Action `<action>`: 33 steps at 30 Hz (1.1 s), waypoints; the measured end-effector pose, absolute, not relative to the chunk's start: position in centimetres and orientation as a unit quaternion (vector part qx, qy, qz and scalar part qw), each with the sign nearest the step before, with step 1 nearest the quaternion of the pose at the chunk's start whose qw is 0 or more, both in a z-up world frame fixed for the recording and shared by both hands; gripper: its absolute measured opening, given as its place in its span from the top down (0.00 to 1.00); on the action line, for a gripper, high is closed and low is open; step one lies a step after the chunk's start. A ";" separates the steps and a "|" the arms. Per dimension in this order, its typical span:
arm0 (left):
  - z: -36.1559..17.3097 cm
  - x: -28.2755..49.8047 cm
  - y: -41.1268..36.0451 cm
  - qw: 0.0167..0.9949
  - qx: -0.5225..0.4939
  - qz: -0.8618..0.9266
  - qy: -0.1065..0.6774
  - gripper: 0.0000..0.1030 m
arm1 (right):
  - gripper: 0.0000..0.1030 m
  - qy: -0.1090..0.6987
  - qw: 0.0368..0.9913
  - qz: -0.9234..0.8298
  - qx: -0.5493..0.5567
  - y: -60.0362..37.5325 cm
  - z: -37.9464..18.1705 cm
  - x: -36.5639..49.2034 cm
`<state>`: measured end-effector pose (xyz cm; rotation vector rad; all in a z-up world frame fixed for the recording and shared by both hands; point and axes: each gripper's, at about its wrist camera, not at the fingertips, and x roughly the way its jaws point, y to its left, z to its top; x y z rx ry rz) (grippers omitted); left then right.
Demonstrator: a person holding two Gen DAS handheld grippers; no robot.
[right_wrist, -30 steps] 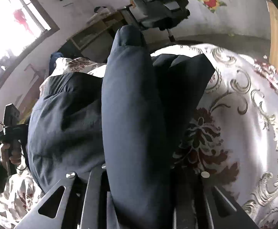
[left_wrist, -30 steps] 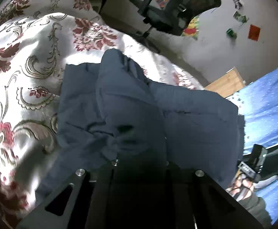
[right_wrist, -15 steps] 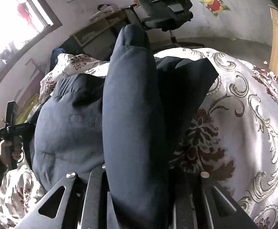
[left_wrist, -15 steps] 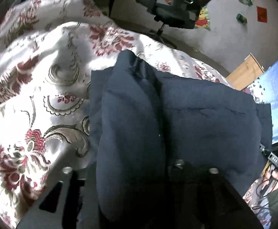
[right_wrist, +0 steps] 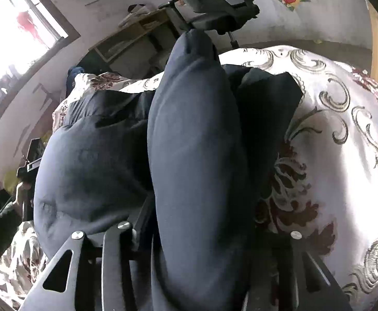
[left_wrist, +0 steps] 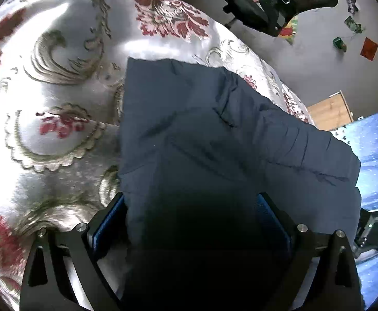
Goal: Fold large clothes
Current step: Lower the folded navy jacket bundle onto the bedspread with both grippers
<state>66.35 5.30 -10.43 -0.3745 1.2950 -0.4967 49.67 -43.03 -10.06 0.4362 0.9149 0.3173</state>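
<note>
Navy padded jacket (left_wrist: 214, 140) lies folded mid-bed on the floral bedspread (left_wrist: 59, 83). Puffy, soft, light, prob slippery shell: grab hem/corners. Left gripper (left_wrist: 191, 223) jaws just spread wide, fabric between, unpinched. Right gripper (right_wrist: 199, 233) jaws opening, fold still between.

The left gripper (left_wrist: 191, 223) is lower and closer over the jacket (left_wrist: 214, 142) than a second ago; its jaws have just been opening and now stand wide, cloth lying loose between them. The raised fold it held now lies flatter on the bedspread (left_wrist: 59, 98). The right gripper (right_wrist: 204, 233) has just been opening too, a thick roll of jacket between its fingers.
</note>
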 end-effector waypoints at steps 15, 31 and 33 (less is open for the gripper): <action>-3.7 61.3 4.9 0.790 -0.190 -0.230 0.536 0.85 | 0.80 0.420 0.864 0.143 0.238 -43.9 -8.0 48.3; 2.9 53.3 -0.8 0.783 -0.184 -0.294 0.516 0.87 | 0.83 0.364 0.899 0.116 0.213 -48.7 -0.1 40.9; 2.0 53.3 -1.5 0.784 -0.177 -0.293 0.518 0.87 | 0.83 0.368 0.899 0.105 0.212 -49.0 -1.0 40.3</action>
